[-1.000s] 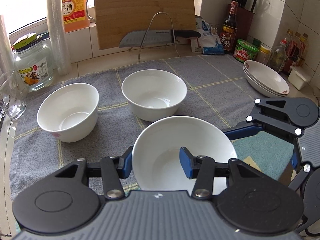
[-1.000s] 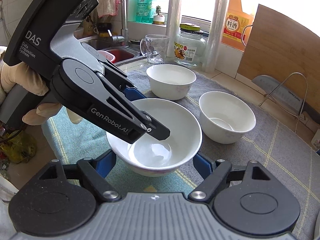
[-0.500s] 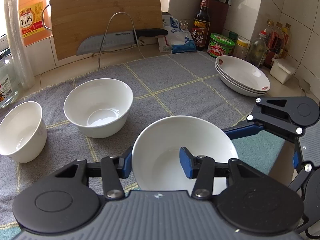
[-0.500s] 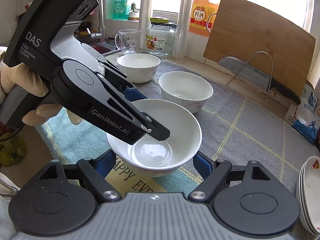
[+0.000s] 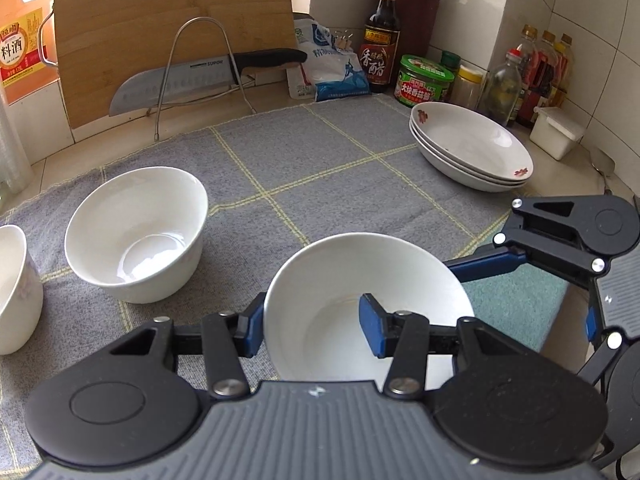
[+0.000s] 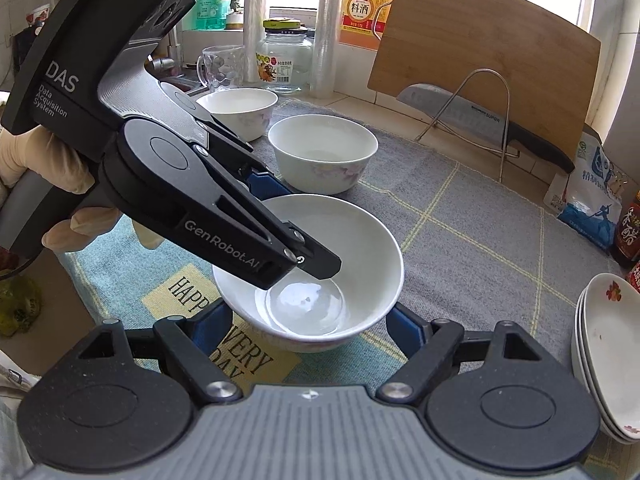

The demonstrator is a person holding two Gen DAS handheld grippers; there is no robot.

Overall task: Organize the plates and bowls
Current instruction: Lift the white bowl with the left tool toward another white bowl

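Observation:
I hold one white bowl [image 5: 380, 264] between both grippers, above the near edge of the grey mat [image 5: 320, 168]. My left gripper [image 5: 311, 328] is shut on its rim, one blue pad inside and one outside. A finger of my right gripper [image 5: 488, 266] reaches in from the right. In the right wrist view my right gripper [image 6: 308, 324] spans the bowl [image 6: 360, 248] with a pad on each side of its wall, while my left gripper [image 6: 296, 226] clamps the far rim. Two more white bowls [image 5: 136, 236] [image 5: 16, 280] stand on the mat to the left. Three stacked plates [image 5: 472, 148] sit at the right.
A knife [image 5: 180, 80] rests on a wire rack before a leaning cutting board [image 5: 160, 20]. Bottles and jars [image 5: 424, 80] line the back right corner. A glass mug [image 6: 220, 68] and a jar [image 6: 284, 60] stand by the sink. A teal mat [image 6: 120, 280] lies under the bowl.
Both grippers have carried the bowl to the right. The two standing bowls have slid left in view and the plate stack has come closer. Neither grip has changed.

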